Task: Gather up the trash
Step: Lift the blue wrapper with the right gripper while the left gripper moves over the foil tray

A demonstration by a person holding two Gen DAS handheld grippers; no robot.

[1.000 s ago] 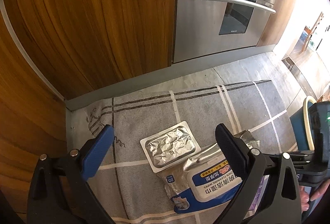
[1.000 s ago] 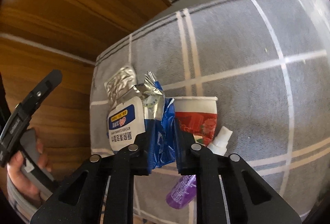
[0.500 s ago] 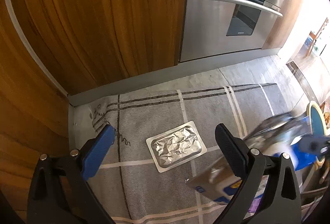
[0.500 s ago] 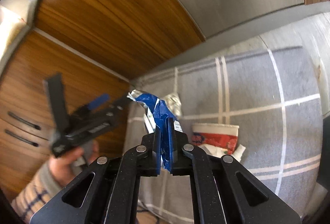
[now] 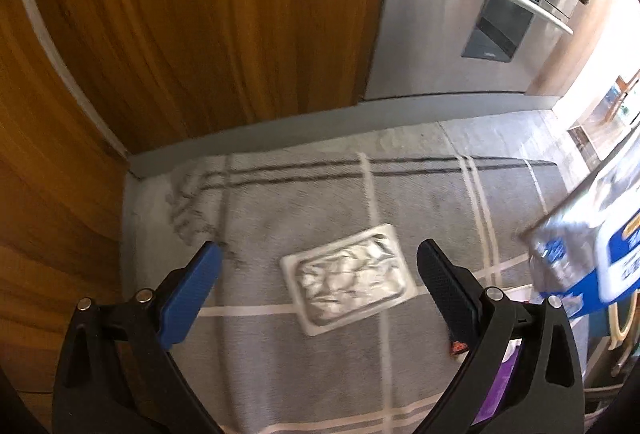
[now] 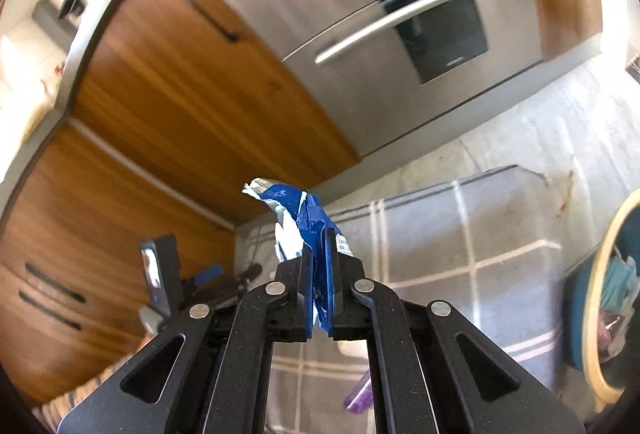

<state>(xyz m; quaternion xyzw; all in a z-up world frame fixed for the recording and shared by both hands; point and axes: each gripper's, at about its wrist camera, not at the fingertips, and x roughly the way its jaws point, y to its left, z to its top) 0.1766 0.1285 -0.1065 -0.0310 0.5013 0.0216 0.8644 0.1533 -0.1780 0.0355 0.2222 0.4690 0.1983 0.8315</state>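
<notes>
Across the lower half of the left wrist view lies one grey rug point(image 5: 420, 202) with pale crossing stripes; on it rests one foil tray point(image 5: 348, 288), flat and crumpled, a little below the middle of the frame; it sits between the two fingers of the left gripper point(image 5: 318, 284), whose jaws stand wide apart and touch nothing; one finger carries a blue pad point(image 5: 192, 296), the other a black one. At the right edge of that frame hangs one blue and white wipes pack point(image 5: 592, 246), blurred, lifted clear of the rug; below it, behind the black finger, shows a slice of one purple bottle point(image 5: 500, 382). Along the top run wooden cupboard doors point(image 5: 192, 26) and one steel oven point(image 5: 480, 18) with two bar handles in sight.

Low in the middle of the right wrist view, the right gripper point(image 6: 320, 298) has its jaws closed almost together on the wipes pack point(image 6: 304, 218); the pack's crumpled blue end rises above the fingertips, well off the floor. At the right edge stands one round bin point(image 6: 600, 298) with a pale rim, some rubbish inside; the bottle's purple tip point(image 6: 360, 394) shows between the gripper's arms at the bottom. At lower left appear the other gripper point(image 6: 192, 282), blurred, and a striped sleeve point(image 6: 80, 406).
</notes>
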